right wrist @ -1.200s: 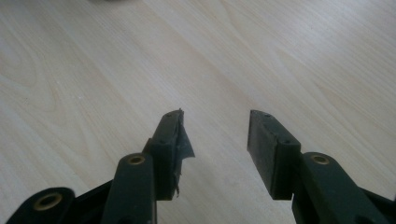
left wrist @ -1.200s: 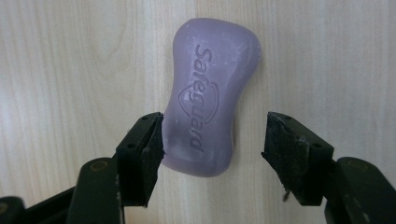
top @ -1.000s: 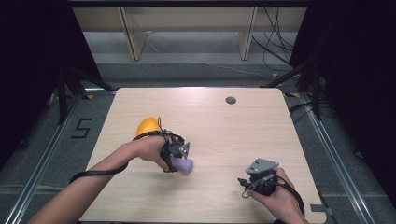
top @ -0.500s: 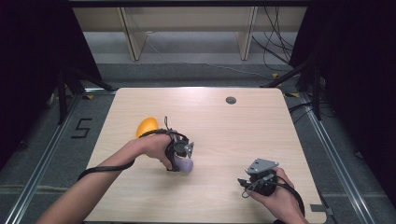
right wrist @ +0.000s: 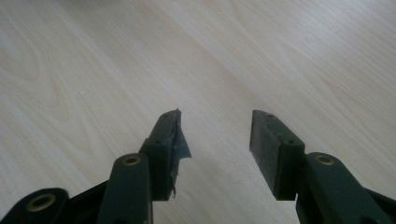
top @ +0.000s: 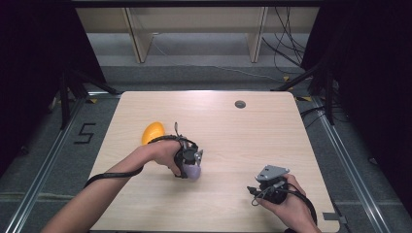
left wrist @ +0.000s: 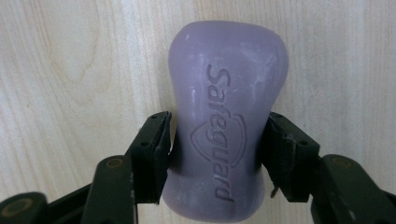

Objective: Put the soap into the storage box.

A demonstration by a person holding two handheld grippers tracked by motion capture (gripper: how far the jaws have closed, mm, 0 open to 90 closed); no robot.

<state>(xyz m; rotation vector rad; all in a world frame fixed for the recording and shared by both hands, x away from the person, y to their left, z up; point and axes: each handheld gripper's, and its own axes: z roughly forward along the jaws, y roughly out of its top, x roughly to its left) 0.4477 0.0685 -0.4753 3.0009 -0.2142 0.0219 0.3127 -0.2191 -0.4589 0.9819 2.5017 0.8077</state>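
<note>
Left gripper point(left wrist: 217, 140): we see its jaws, just closing, now pinch the purple Safeguard soap bar point(left wrist: 224, 126) at its waist.
Soap bar: lying on the table point(top: 233, 131), left of centre.
Right gripper point(right wrist: 215, 135): jaws spread, holding nothing, low over bare wood.
Orange object point(top: 153, 132): possibly a fruit, behind the left hand point(top: 163, 154).

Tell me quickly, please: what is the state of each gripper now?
Left gripper: jaws have just been closing, now shut on the purple soap bar.
Right gripper: open, holding nothing, over the table.
</note>
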